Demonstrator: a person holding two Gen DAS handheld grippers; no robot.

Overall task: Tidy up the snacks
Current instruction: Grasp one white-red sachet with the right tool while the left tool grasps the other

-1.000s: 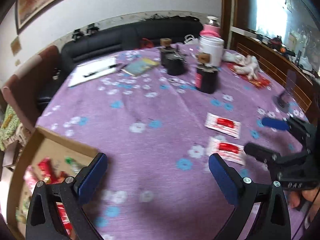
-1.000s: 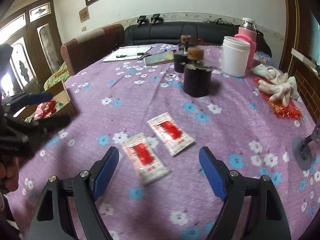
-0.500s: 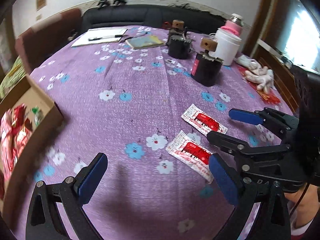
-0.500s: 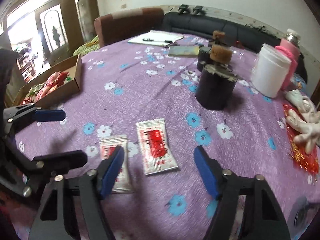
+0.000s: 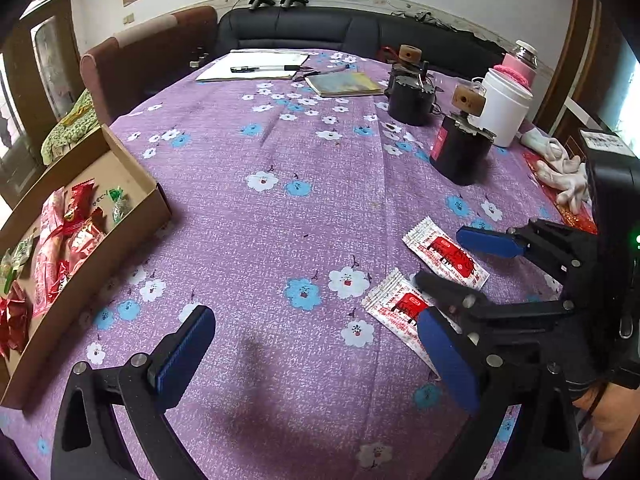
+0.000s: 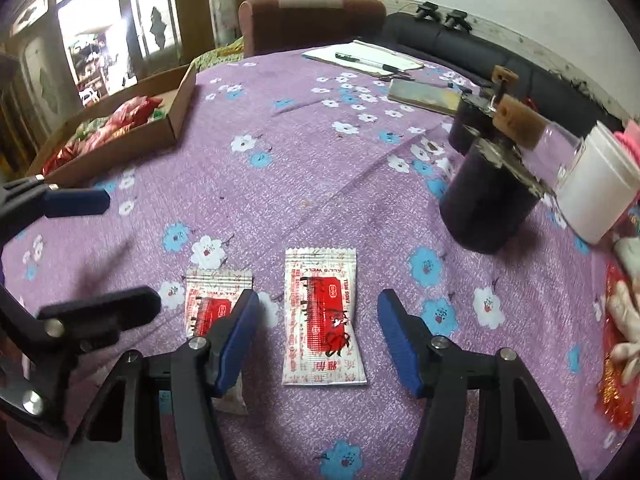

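My right gripper (image 6: 316, 336) straddles one white-and-red packet (image 6: 322, 316) flat on the counter (image 6: 304, 184), fingers closing but not yet touching. The second packet (image 6: 214, 300) lies just beside. My left gripper (image 5: 316, 364) gapes, released. Dark canister (image 6: 486, 208) and cardboard box (image 5: 100, 248) stand apart.

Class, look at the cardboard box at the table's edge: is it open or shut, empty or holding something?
Open and partly filled. The cardboard box has no lid over it, and red and green snack wrappers lie inside on its floor.

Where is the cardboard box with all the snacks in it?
The cardboard box sits at the left edge of the purple tablecloth in the left wrist view, beyond the left gripper and far from the two snack packets.
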